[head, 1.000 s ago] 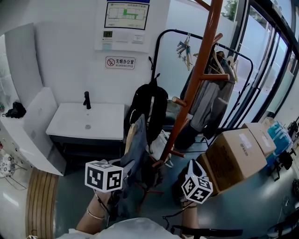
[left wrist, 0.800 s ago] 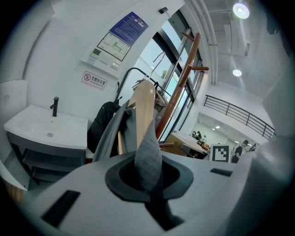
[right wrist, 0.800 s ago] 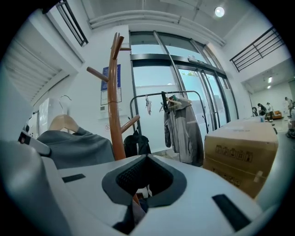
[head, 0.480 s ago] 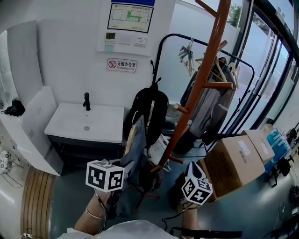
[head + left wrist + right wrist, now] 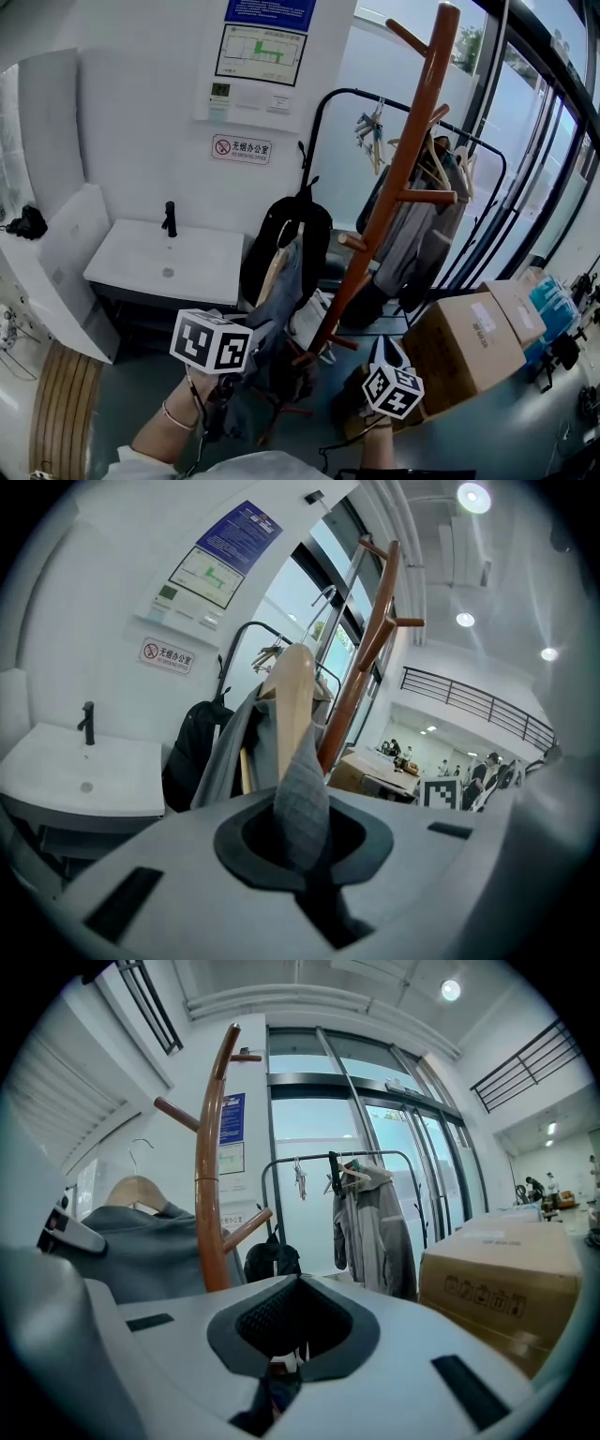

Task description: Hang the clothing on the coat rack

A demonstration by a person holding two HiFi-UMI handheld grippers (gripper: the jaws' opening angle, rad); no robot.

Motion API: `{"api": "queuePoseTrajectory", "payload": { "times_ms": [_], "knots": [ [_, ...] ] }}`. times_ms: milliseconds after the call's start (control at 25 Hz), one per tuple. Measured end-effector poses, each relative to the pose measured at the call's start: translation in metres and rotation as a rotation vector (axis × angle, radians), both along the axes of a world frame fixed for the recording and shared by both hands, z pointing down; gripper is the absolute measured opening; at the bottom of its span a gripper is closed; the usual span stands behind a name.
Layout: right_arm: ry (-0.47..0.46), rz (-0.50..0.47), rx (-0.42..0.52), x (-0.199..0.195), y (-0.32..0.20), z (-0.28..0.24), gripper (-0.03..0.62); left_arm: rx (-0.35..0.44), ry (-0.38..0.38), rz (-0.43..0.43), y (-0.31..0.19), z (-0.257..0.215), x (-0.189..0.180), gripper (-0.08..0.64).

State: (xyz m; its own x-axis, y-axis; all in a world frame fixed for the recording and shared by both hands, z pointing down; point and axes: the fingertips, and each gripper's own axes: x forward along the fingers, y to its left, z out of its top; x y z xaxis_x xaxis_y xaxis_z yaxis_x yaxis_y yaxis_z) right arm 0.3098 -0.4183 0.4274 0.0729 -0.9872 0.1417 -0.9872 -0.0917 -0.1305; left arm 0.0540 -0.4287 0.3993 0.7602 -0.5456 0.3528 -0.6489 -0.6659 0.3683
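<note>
The left claw (image 5: 305, 874) clamped the grey garment (image 5: 300, 799), draped on its wooden hanger (image 5: 292, 686) just ahead; the right claw (image 5: 281, 1377) was closed. Likely mid-carry: next, the hanger needed lifting onto the coat rack (image 5: 370, 639) beyond.

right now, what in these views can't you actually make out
Right gripper: dark scrap low between its jaws, right gripper view, too dim to name or call gripped.
Grey garment below the grip: left gripper view, the left gripper body hides it.
Wall poster print: head view, too small.
</note>
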Motion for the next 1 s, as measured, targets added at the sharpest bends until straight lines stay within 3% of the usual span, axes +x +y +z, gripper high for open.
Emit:
{"api": "queuePoseTrajectory", "payload": {
  "times_ms": [1000],
  "knots": [
    [-0.014, -0.072, 0.048, 0.003, -0.024, -0.039, 0.023, 0.2, 0.003, 0.04, -0.028, -0.103, 0.023, 0.028]
  ]
}}
